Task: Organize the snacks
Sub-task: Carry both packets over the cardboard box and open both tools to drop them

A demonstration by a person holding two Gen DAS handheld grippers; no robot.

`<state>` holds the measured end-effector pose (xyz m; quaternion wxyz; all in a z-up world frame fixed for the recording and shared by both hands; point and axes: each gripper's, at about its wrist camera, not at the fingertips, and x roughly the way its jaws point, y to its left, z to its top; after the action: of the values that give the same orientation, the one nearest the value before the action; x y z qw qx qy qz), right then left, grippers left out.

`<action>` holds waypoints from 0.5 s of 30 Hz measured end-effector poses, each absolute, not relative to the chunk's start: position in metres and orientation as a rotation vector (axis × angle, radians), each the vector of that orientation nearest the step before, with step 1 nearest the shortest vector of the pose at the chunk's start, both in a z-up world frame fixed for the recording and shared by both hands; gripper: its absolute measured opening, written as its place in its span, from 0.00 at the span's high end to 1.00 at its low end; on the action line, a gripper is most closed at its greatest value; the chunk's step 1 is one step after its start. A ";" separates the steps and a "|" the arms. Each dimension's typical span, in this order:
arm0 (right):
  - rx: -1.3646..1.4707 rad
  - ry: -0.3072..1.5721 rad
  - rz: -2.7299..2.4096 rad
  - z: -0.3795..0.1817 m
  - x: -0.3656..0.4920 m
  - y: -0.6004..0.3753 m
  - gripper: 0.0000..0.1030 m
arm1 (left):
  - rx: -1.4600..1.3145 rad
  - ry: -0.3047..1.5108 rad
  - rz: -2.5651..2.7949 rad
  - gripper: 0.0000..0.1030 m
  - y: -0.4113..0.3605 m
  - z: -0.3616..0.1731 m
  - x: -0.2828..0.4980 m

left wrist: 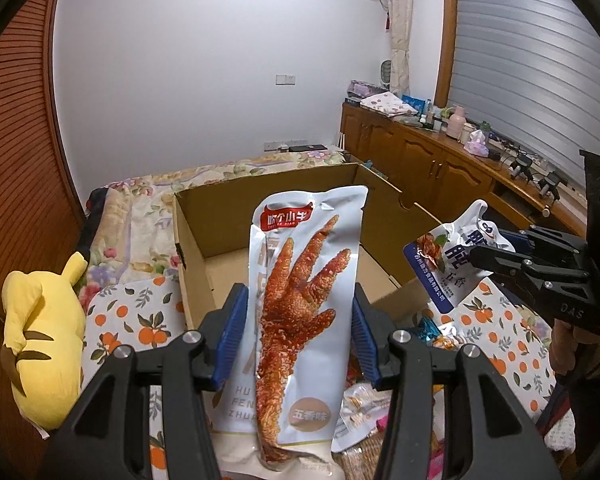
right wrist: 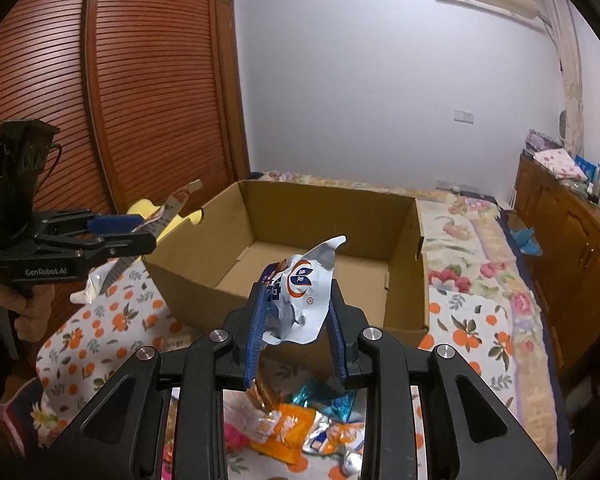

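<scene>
My left gripper (left wrist: 298, 296) is shut on a tall white chicken-foot snack packet (left wrist: 300, 320), which stands upright between the blue pads. My right gripper (right wrist: 297, 292) is shut on a small crumpled white snack packet (right wrist: 304, 304). An open cardboard box (right wrist: 324, 216) lies on the bed just beyond both grippers, and its floor looks bare. In the left wrist view the right gripper (left wrist: 496, 258) holds its packet (left wrist: 448, 268) over the box's near right corner. In the right wrist view the left gripper (right wrist: 144, 236) holds the tall packet (right wrist: 172, 204) edge-on by the box's left wall. Loose snacks (right wrist: 296, 432) lie below.
An orange-print cloth (right wrist: 100, 320) covers the near bed under the snacks. A yellow plush toy (left wrist: 40, 340) lies left of the box (left wrist: 204, 240). A slatted wooden wardrobe (right wrist: 120, 80) stands at left and a cluttered low cabinet (left wrist: 440, 160) at right. A person's hand (right wrist: 24, 312) grips the left handle.
</scene>
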<state>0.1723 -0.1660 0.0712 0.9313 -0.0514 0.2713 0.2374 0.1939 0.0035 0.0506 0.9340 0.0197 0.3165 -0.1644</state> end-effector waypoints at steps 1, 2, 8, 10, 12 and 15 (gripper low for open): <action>-0.100 0.558 0.485 0.071 0.176 -0.165 0.74 | 0.045 0.650 -0.334 0.53 0.003 0.050 0.198; -0.095 0.560 0.484 0.071 0.179 -0.164 0.74 | 0.051 0.654 -0.330 0.53 0.001 0.050 0.201; -0.065 0.581 0.472 0.067 0.201 -0.162 0.74 | 0.070 0.685 -0.317 0.52 -0.010 0.047 0.225; -0.061 0.590 0.460 0.063 0.208 -0.162 0.74 | 0.073 0.698 -0.314 0.52 -0.014 0.044 0.232; -0.055 0.601 0.449 0.060 0.214 -0.162 0.74 | 0.078 0.708 -0.310 0.52 -0.018 0.041 0.237; -0.025 0.615 0.445 0.056 0.223 -0.164 0.73 | 0.084 0.716 -0.301 0.50 -0.023 0.038 0.243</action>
<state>0.2233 -0.1637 0.0561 0.9287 -0.0121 0.3003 0.2173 0.2433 -0.0232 0.0382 0.9247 0.0411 0.3488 -0.1468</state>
